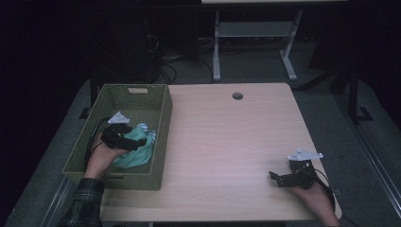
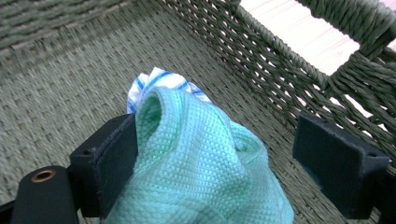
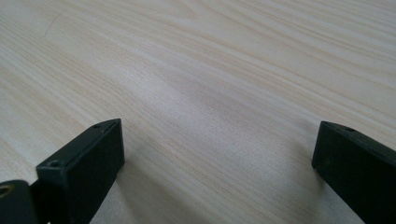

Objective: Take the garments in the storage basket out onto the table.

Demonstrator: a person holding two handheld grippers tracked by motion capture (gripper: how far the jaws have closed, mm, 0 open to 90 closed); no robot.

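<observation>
Starting with the high view: we see the left gripper [image 1: 124, 137] down inside the olive-green woven rectangular basket [image 1: 161, 137] at the table's left edge, sitting right on top of a mint-green waffle-weave cloth [image 1: 137, 152] bunched in the basket's near right part. From up here we can't really tell how wide its jaws are, it's dark and the black parts blur together. The left hand [image 1: 100, 158] comes in over the basket's near wall, with a plaid sleeve [image 1: 85, 201] cut off at the bottom edge. Over on the right, the right gripper [image 1: 286, 178] rests low on the pale wooden table [image 1: 227, 142] near its front right corner, pointing left, well apart from the basket. The right hand [image 1: 312, 198] is partly cut off by the frame.

Left gripper view: the jaws stand wide apart. The mint cloth is heaped up between them, pressing against one jaw while the other stands clear of it, so nothing is clamped. A white cloth with blue stripes [image 2: 159, 84] peeks out from behind the mint one, mostly hidden. Basket floor and wall sit all around, a bit blurry.

Right gripper view: jaws are wide open with nothing between them, just bare wood grain under them.
</observation>
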